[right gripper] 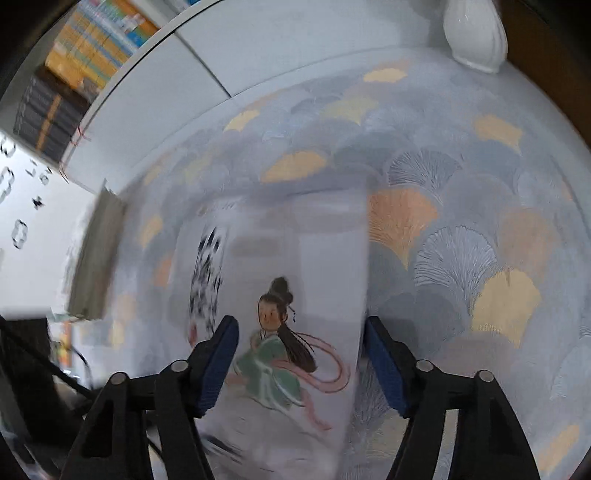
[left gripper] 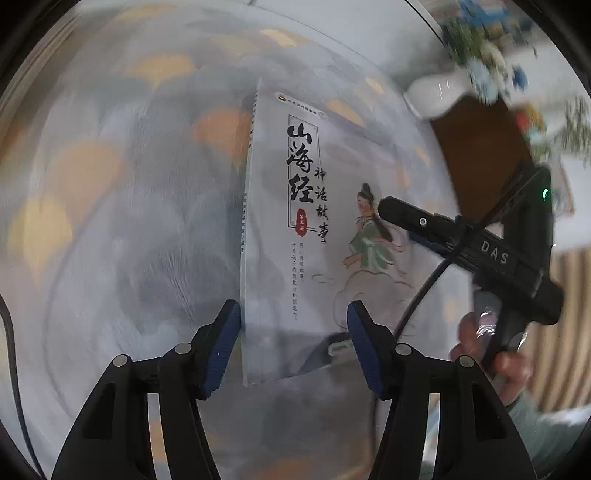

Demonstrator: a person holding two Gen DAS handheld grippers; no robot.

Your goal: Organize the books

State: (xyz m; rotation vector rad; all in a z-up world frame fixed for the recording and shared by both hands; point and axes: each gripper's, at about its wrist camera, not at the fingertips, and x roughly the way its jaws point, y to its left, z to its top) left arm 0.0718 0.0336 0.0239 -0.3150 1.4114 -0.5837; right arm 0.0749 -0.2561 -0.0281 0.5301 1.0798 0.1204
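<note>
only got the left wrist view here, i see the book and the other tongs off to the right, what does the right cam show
Observer: The book sits between the right tongs, whose pads stand wide apart.
Operator: anything behind it on that side
Observer: A white vase stands at the far edge of the patterned cloth.
Operator: any other books around
Observer: Yes, a row of colourful books on a shelf at upper left.
</note>
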